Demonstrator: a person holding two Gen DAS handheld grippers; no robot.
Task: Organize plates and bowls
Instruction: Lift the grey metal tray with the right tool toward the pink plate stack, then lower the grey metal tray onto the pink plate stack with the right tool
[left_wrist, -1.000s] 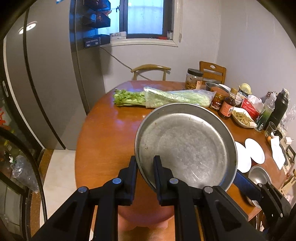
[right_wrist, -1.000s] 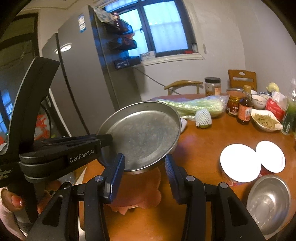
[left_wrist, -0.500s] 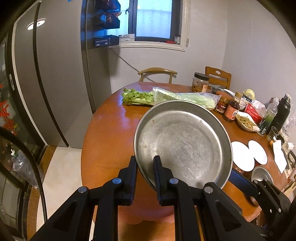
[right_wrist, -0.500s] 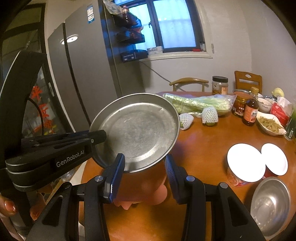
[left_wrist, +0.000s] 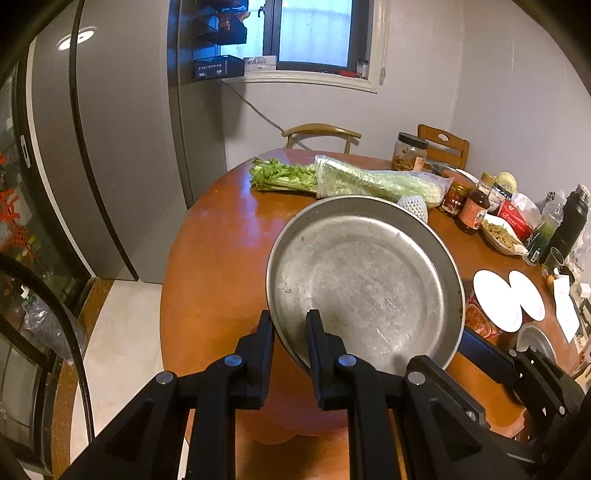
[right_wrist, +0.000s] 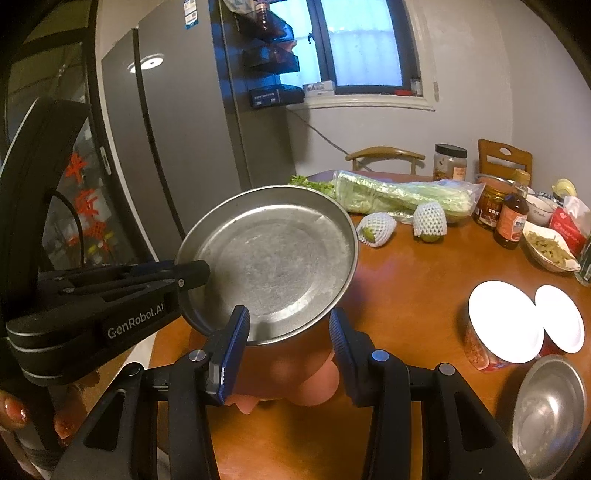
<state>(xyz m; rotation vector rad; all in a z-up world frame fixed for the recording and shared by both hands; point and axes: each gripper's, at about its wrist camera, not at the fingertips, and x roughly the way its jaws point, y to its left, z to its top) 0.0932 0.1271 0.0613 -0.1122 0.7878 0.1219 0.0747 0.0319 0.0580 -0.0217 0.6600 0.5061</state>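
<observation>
My left gripper is shut on the near rim of a large round steel plate and holds it above the round wooden table, tilted. In the right wrist view the same plate is held by the left gripper from the left. My right gripper is open and empty, its fingers either side of the plate's near edge, just below it. A small steel bowl sits at the table's near right. An orange mat lies under the plate.
Two white lidded cups stand right of the plate. Bagged celery, two netted fruits, jars, sauce bottles and a dish of food crowd the far and right side. A grey fridge stands left.
The left gripper has lifted the steel plate higher and drawn it back from the table. The right gripper stays open beneath the plate's edge.
</observation>
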